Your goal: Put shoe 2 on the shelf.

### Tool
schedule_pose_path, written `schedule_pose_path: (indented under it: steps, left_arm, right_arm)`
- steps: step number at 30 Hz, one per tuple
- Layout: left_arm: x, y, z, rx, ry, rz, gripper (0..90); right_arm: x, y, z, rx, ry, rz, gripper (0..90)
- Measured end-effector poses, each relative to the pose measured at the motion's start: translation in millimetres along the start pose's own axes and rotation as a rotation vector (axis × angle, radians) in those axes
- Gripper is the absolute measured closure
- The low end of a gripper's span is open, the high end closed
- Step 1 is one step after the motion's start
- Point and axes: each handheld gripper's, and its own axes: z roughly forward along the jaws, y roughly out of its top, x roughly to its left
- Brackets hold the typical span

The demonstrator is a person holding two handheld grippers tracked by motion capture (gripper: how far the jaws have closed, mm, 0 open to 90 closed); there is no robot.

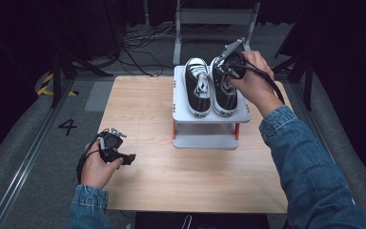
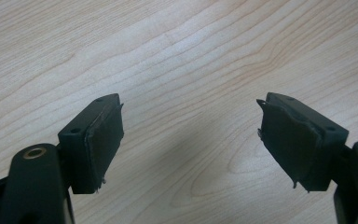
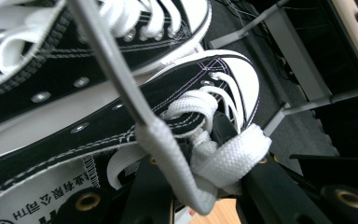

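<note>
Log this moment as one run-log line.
left tool: open, over bare table | right tool: at laces of right shoe on rack, grip unclear | left shoe: untouched

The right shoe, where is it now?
In the high view the right shoe stands on the rack, right of the left shoe, under the right tool.
</note>
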Motion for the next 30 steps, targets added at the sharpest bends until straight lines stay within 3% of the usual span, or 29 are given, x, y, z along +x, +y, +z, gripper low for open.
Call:
schedule_pose_path:
  steps: [6, 10, 14, 19, 24, 27, 30]
  left_arm:
    - [-2.0, 2.5, 3.0, 0.010, -0.009, 0.008, 21.8]
    - [-2.0, 2.6, 1.5, 0.003, -0.009, 0.008, 21.8]
    - [-1.3, 2.6, 2.2, 0.005, -0.011, 0.006, 21.8]
    - [-1.3, 4.2, 3.8, 0.006, -0.012, 0.007, 21.7]
    - [-0.4, 7.1, 4.0, 0.000, -0.020, 0.006, 21.7]
    - [0.2, 9.9, 5.3, 0.001, -0.020, 0.013, 21.7]
    - [0.1, 13.0, 6.5, 0.003, -0.019, 0.015, 21.6]
  right_arm:
    - [4.3, 2.5, 2.4, 0.005, 0.016, 0.017, 79.0]
    - [3.2, -1.4, 6.7, -0.035, 0.048, 0.049, 65.1]
    - [0.6, -4.4, -1.9, -0.061, 0.009, 0.068, 51.0]
    - [-4.8, -13.8, -24.0, -0.119, 0.032, 0.151, 47.4]
    - [-12.1, -34.0, -51.8, -0.215, 0.119, 0.271, 46.0]
    - [-14.4, -51.7, -67.7, -0.223, 0.073, 0.286, 43.2]
    - [-15.6, -77.5, -86.3, -0.253, 0.062, 0.330, 41.5]
